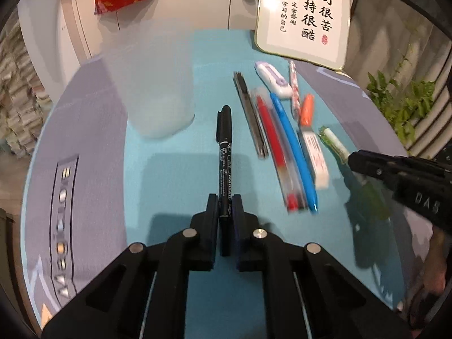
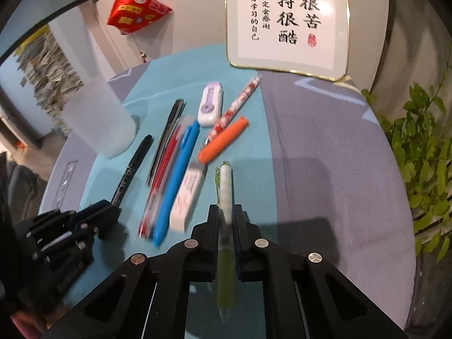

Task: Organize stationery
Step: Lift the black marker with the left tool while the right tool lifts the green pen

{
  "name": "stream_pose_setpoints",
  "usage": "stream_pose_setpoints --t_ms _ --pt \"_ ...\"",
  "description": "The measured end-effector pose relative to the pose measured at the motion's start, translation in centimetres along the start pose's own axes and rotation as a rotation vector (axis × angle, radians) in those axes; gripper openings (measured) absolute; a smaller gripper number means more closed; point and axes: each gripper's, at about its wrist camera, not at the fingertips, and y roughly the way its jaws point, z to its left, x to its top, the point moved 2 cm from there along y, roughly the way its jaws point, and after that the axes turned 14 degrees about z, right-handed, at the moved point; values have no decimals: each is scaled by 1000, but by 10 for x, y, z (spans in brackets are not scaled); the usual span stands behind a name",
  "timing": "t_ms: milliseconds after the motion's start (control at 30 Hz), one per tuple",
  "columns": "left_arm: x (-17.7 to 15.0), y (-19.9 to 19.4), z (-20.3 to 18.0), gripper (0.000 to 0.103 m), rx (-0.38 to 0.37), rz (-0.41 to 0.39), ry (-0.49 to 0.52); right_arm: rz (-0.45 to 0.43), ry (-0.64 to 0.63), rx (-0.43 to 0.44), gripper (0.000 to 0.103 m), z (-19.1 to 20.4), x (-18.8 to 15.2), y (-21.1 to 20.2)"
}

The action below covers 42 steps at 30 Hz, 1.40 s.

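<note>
A round table covered in a teal and grey-lilac cloth (image 1: pixel 175 192) carries the whole job, with a framed white calligraphy card (image 1: pixel 303 14) propped at its far edge and a tall frosted translucent plastic cup (image 1: pixel 154 84) standing upright at the left, apart from the row of stationery. Each of the person's hands works a black two-finger gripper: the left gripper (image 1: pixel 225 206) has clamped onto the tail end of a black permanent marker (image 1: pixel 224 147), which points away toward the cup's side, and the right gripper (image 2: pixel 226 214) has clamped around the middle of a slim green-and-white pen (image 2: pixel 226 189) at the right end of the row (its green lower barrel runs back under the claw). Between them, loose on the cloth, lie a blue retractable pen (image 2: pixel 176 180), a red-barrelled clear pen (image 2: pixel 161 175), a slim black pen (image 2: pixel 166 138), a white rectangular eraser in a printed sleeve (image 2: pixel 188 195), an orange highlighter (image 2: pixel 223 138), a red-and-white patterned pen (image 2: pixel 240 101) and a white-and-lilac correction tape (image 2: pixel 210 104). The step in hand looks like lifting both pens for the cup, presumably the holder. Doing it well means raising each straight up before swinging left, tilting the marker tip down over the cup mouth, and letting one hand go first so the two claws do not meet above the rim.
</note>
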Motion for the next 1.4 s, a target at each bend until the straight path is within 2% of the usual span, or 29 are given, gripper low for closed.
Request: stream_pose_setpoints --t_ms 67,100,200,300,433,467,533,567,600,900,1233,1400 --pt "-14 -6 5 7 -39 22 -2 4 -1 19 10 -5 -10 -6" --pt "-22 -9 7 7 -44 30 3 6 -3 27 5 -7 -13 -9" --pt "-42 -16 9 7 -19 37 14 15 -30 51 3 -7 -28 -18" --pt "-58 -21 8 7 -1 44 30 21 -59 28 3 -4 -42 -21" --pt "-60 -25 5 8 11 26 41 -34 -34 0 7 -9 -41 -30" --pt "-57 -25 4 12 14 21 41 -44 -27 -7 14 -9 -38 -31" --pt "-52 -26 2 29 18 5 37 -56 -27 -5 32 -7 -33 -32" --pt "-51 -27 2 41 23 -2 34 -60 -27 -6 47 -5 -31 -31" --pt "-49 -28 1 44 30 -11 33 -63 -28 -8 50 -4 -31 -31" --pt "-25 -22 -4 43 55 -20 64 -31 -53 -61 50 4 -21 -15" --pt "-2 2 2 42 77 36 58 23 -38 -107 50 4 -2 4" --pt "3 4 1 41 66 28 64 66 -42 -141 44 3 2 14"
